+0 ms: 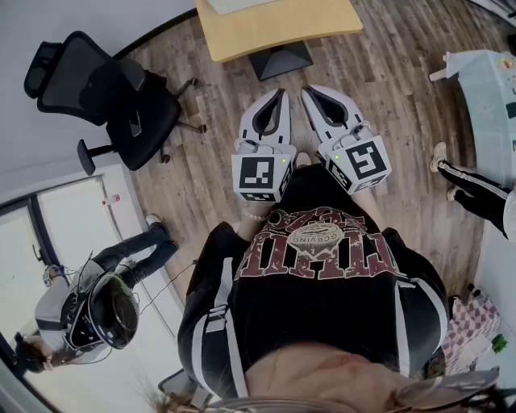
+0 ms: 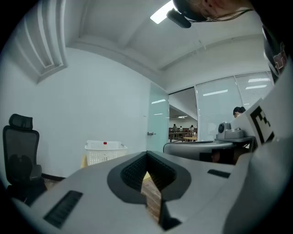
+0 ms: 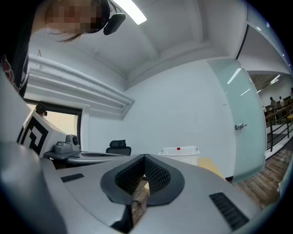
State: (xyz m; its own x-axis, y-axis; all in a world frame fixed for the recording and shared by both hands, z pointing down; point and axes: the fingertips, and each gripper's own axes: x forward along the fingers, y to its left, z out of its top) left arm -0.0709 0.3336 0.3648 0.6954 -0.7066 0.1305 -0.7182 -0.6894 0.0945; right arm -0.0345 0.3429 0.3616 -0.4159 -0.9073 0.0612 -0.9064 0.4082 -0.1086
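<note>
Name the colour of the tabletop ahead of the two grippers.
The tabletop is light yellowish tan, shown best in the head view.

Two grippers (image 1: 283, 91) (image 1: 307, 89), one black office chair (image 1: 109, 90), one wooden table (image 1: 274, 28), one white basket (image 2: 104, 152)

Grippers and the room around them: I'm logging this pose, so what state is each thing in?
Left gripper: shut, nothing between its jaws.
Right gripper: shut, nothing between its jaws.
Office chair: upright, nobody sitting in it.
Basket: upright, open at the top.
Ceiling light: on.
</note>
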